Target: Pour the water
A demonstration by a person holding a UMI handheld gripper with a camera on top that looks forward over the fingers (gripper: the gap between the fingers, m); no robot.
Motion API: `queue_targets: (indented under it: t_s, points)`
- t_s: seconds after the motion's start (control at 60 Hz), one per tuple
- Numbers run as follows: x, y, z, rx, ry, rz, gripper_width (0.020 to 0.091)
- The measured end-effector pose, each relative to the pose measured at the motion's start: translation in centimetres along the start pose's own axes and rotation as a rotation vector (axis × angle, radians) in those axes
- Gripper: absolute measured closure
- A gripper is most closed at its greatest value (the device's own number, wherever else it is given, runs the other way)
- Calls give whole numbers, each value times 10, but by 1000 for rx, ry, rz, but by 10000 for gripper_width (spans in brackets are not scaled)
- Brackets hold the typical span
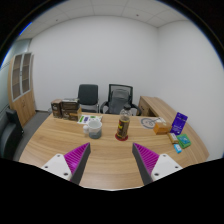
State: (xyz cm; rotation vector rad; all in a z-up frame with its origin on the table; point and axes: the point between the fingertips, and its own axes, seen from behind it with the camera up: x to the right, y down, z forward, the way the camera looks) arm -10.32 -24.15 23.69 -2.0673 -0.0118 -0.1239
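A: Gripper (111, 160): only the finger ends and purple pads show; the body and the holding hand are cut off below.

B: Near edge of the table (60, 140)?

A: Hidden behind the fingers. Left end runs out of sight.

B: The containers mid-table?

A: Pale jug-like item (93, 126) and dark-topped jar (123, 125), too small to tell contents or lids. Boxes at the far left corner (66, 108): print unreadable.

B: Right end?

A: Purple box (178, 123), label illegible. Chairs (104, 98) hidden below the seat by the table.
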Motion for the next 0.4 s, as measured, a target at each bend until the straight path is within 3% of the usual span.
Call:
queue_targets:
  t_s: [0.183,0.4]
  points:
    - [-12,7,-59,1,7,5,246]
    - [-16,8,-82,7,30,9,248]
